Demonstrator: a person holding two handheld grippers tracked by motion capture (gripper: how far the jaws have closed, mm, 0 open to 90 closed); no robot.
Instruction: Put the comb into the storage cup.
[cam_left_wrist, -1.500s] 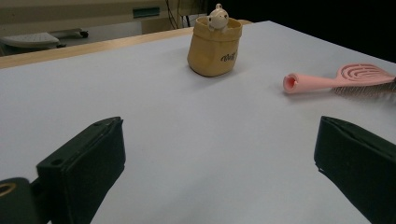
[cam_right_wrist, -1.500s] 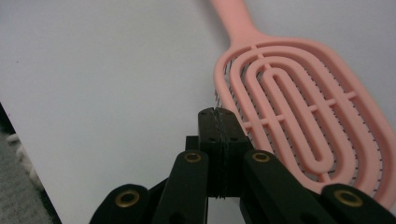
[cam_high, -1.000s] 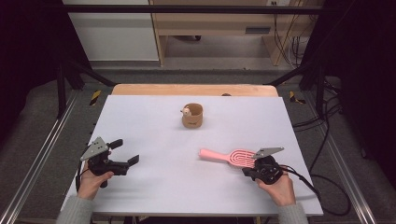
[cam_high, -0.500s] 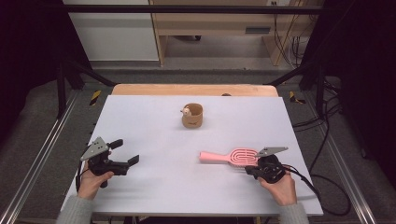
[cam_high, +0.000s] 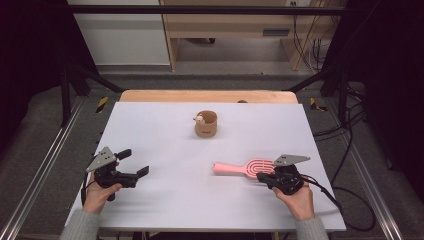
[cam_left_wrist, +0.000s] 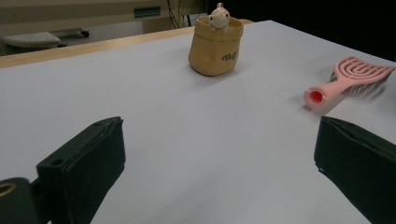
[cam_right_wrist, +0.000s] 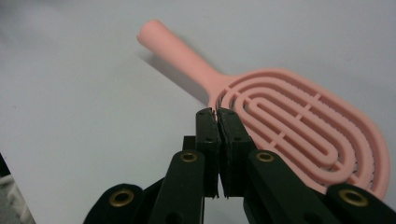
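Note:
A pink hairbrush lies flat on the white table at the near right, handle pointing left. My right gripper sits against the near edge of the brush head, held by a hand. In the right gripper view the jaws are shut pad to pad with nothing between them, and the brush lies just beyond and to their right. At the near left my left gripper is open and empty. Its view looks across bare table toward the brush.
A small tan cup with a little figure on its rim stands at the table's middle rear, also in the left gripper view. A wooden strip runs along the far edge. Cables trail off the right side.

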